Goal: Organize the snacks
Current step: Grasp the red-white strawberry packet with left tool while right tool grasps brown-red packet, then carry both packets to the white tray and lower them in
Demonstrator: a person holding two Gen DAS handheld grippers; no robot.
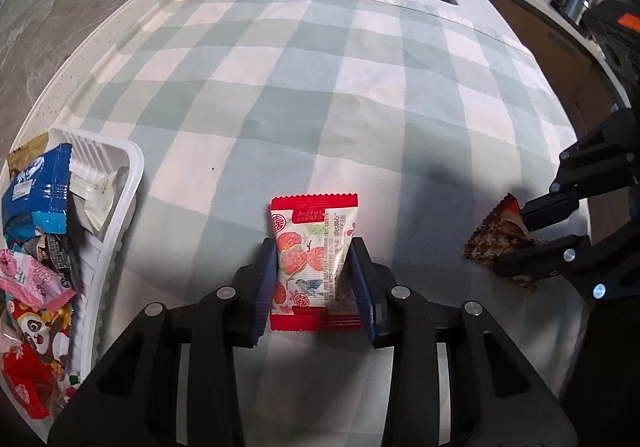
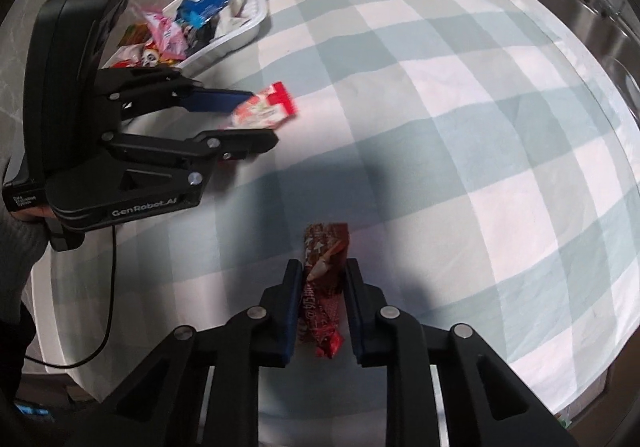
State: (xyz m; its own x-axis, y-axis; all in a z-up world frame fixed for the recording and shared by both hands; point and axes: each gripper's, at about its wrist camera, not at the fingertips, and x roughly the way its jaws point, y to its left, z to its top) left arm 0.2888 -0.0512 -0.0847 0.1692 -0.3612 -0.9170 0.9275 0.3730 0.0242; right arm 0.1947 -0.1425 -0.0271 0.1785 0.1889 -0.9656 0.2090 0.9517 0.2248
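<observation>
My left hand-held gripper (image 1: 314, 271) is pinching a red-edged white snack packet (image 1: 313, 261) printed with pink fruit and a bird. My right hand-held gripper (image 2: 323, 287) is clamping a dark red crinkled wrapper (image 2: 324, 279). Both are hovering over the checked tabletop (image 1: 320, 87), near the white basket (image 1: 124, 187) holding other snacks.

left gripper (image 2: 256, 123) side read "GenRobot.AI" | small white label at its rear end too blurred to read | red-and-white snack packet (image 1: 314, 259) between its fingers bore a red banner, roughly "Joyful events", uncertain | other packet print illegible
</observation>
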